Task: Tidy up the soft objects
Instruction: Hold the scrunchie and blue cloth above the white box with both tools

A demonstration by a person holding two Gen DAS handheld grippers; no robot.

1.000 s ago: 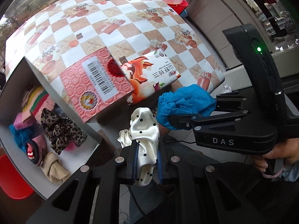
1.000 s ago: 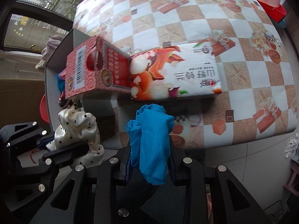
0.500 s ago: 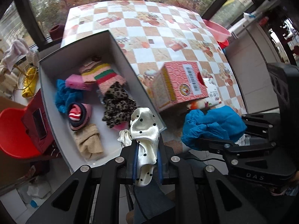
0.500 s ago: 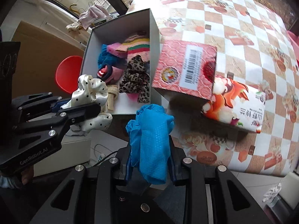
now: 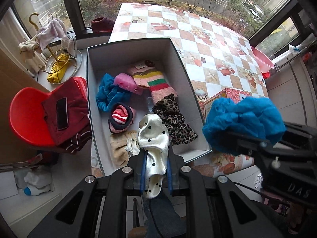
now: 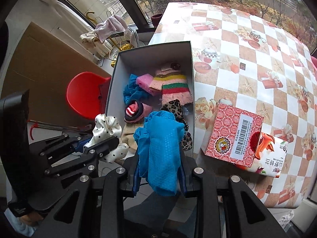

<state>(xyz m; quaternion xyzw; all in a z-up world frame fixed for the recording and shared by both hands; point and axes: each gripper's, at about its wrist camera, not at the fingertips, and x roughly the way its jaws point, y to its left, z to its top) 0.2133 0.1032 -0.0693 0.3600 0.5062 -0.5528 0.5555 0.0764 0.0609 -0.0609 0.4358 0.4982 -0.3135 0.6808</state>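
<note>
My left gripper (image 5: 155, 175) is shut on a cream satin scrunchie with black dots (image 5: 154, 138), held over the near end of an open grey box (image 5: 95, 130). My right gripper (image 6: 159, 175) is shut on a bright blue mesh cloth (image 6: 160, 150); in the left wrist view the same blue cloth (image 5: 243, 123) hangs to the right of the box, above the table edge. Inside the box lie several soft items: a striped knit piece (image 5: 156, 81), a pink sponge (image 5: 126, 81), a blue scrunchie (image 5: 107, 95), a rolled striped sock (image 5: 120, 117), a leopard scrunchie (image 5: 174, 123) and a beige sock (image 5: 118, 148).
The box rests at the left edge of a table with a checkered cloth (image 6: 247, 45). A red carton (image 6: 231, 134) and a tissue pack (image 6: 271, 154) lie on the table to the right. A red chair (image 5: 27, 117) bearing a dark red garment and a phone stands left of the box.
Both grippers have swung left from over the red carton to over the box's near end, rolling as they went. The box's inside has come fully into view. Both grips are unchanged.
</note>
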